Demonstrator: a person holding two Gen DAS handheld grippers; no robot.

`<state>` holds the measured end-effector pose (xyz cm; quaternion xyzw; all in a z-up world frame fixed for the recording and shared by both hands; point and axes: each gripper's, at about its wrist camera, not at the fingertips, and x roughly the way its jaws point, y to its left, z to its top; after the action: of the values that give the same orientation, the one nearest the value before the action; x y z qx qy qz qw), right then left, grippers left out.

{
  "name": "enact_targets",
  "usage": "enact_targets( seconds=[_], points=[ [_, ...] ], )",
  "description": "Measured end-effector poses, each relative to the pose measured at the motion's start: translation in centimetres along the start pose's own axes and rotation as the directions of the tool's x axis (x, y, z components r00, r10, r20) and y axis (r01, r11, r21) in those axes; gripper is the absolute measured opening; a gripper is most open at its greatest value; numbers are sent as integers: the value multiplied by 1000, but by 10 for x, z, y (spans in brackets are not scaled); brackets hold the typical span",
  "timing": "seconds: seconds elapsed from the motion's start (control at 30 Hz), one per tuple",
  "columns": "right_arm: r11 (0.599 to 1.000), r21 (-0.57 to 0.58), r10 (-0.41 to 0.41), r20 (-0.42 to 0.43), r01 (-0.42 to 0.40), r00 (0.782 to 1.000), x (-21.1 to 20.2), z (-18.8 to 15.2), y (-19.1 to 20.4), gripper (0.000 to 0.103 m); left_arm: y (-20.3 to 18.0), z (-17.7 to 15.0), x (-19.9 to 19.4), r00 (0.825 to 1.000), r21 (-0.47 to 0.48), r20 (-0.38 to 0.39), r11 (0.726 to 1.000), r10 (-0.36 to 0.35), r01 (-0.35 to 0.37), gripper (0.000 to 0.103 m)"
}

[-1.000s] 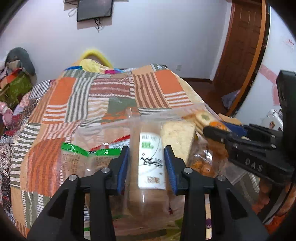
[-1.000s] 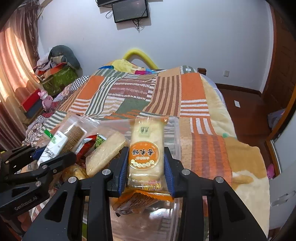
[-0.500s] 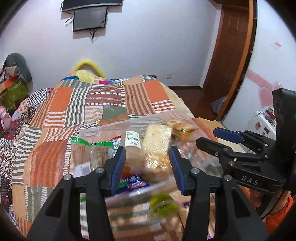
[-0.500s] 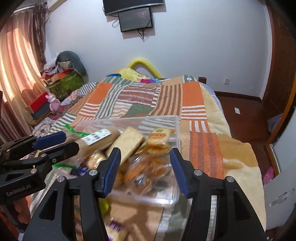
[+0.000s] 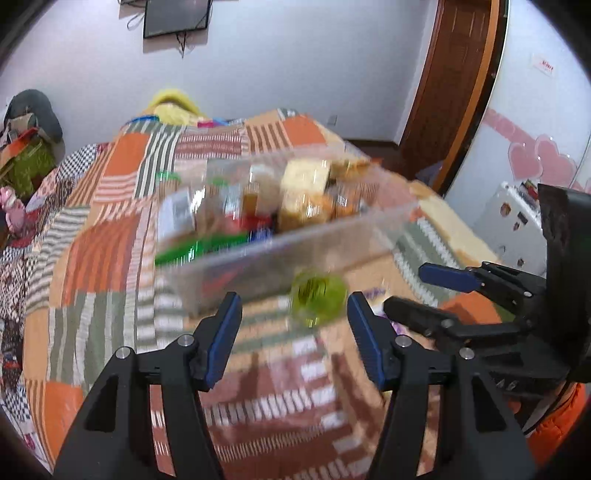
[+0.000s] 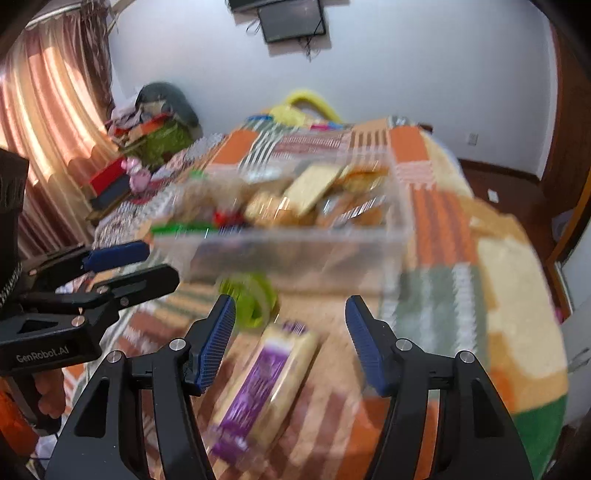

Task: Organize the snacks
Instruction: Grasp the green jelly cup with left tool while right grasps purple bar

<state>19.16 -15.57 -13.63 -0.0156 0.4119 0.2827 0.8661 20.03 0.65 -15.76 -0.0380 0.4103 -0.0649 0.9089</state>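
Note:
A clear plastic bin (image 5: 295, 254) full of several snack packets stands on the patchwork bedspread; it also shows in the right wrist view (image 6: 295, 251). A green round snack (image 5: 317, 295) lies just in front of the bin, also in the right wrist view (image 6: 251, 299). A purple-labelled packet (image 6: 266, 384) lies on the bed between the right gripper's fingers. My left gripper (image 5: 293, 339) is open and empty, short of the bin. My right gripper (image 6: 290, 339) is open and empty above the purple packet. Both views are motion-blurred.
The patchwork bedspread (image 5: 110, 240) covers the bed. A wooden door (image 5: 454, 85) is at the right, a curtain (image 6: 48, 110) and piled clutter (image 6: 155, 129) at the left. A wall screen (image 6: 291, 18) hangs behind.
Both grippers let go of their snack packets into the bin, opened wide and pulled back toward me. The green snack and purple packet have come into view.

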Motion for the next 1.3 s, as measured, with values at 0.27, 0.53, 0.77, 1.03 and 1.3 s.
enact_targets(
  seconds=[0.27, 0.53, 0.77, 1.03, 1.3],
  points=[
    [997, -41, -68, -95, 64, 993, 39, -21, 17, 57, 2, -28, 14, 998, -36, -70, 999, 8, -10, 59],
    [995, -1, -99, -53, 99, 994, 31, -20, -1, 41, -12, -14, 40, 997, -55, -79, 998, -23, 19, 62],
    [989, 63, -134, -36, 136, 990, 17, -29, -22, 41, -24, 2, 82, 992, -59, -126, 998, -15, 7, 66],
    [988, 50, -145, -31, 146, 989, 1, -49, -17, 56, -27, 5, 106, 990, -71, -142, 997, 12, -22, 66],
    [983, 26, -183, -18, 183, 983, 0, -56, -18, 42, -21, 0, 92, 993, -89, -114, 996, -15, 4, 58]
  ],
)
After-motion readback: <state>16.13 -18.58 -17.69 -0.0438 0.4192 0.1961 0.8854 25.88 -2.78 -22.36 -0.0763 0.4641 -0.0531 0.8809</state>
